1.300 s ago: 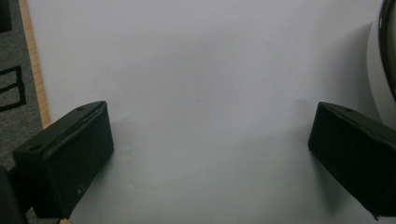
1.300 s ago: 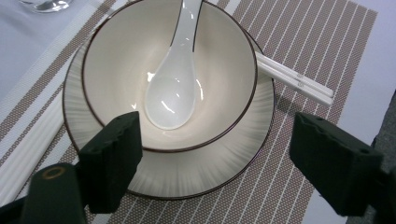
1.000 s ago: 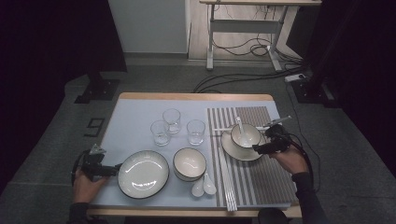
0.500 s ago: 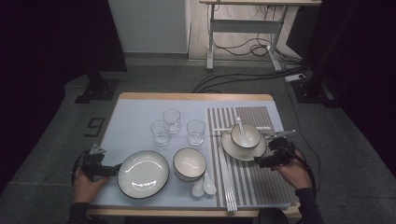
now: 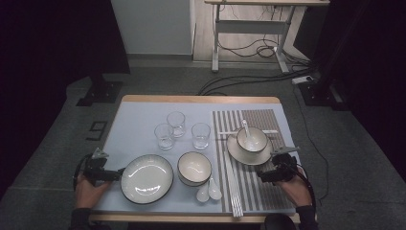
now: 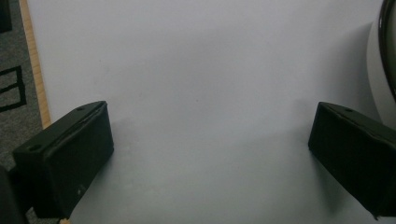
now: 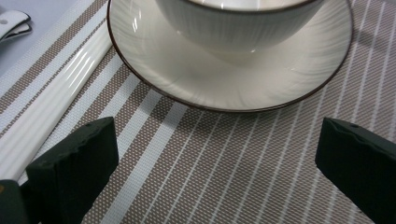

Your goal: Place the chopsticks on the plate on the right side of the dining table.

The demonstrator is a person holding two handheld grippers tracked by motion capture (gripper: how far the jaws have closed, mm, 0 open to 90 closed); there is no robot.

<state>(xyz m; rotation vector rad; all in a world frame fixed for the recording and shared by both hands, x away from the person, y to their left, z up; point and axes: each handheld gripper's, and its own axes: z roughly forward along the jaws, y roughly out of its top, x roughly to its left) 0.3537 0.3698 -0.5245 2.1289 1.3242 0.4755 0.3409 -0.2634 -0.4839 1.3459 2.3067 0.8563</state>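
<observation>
My right gripper [image 5: 264, 175] hovers low over the striped placemat [image 5: 268, 191], just in front of a saucer [image 5: 238, 154] that carries a small bowl [image 5: 252, 139] with a spoon [image 5: 245, 128] in it. Its jaws have just been opening and stand open [image 7: 210, 177] with nothing between them. The saucer [image 7: 201, 79] and bowl [image 7: 238, 23] lie close ahead of them. My left gripper [image 5: 114, 174] rests at the table's left, open [image 6: 210, 158] over bare mat. The rim of a large plate [image 5: 147, 178] sits by its right jaw [image 6: 385, 56].
A second bowl [image 5: 194, 167] and two white spoons [image 5: 209, 190] sit mid-table, with three glasses [image 5: 176, 123] behind them. A long white bar [image 5: 232, 187] lies along the placemat's left side [image 7: 56, 98]. The wooden table edge [image 6: 35, 70] runs beside my left jaw.
My right gripper has drawn back from the saucer toward the near edge and sunk lower over the placemat. The left gripper has stayed where it was.
</observation>
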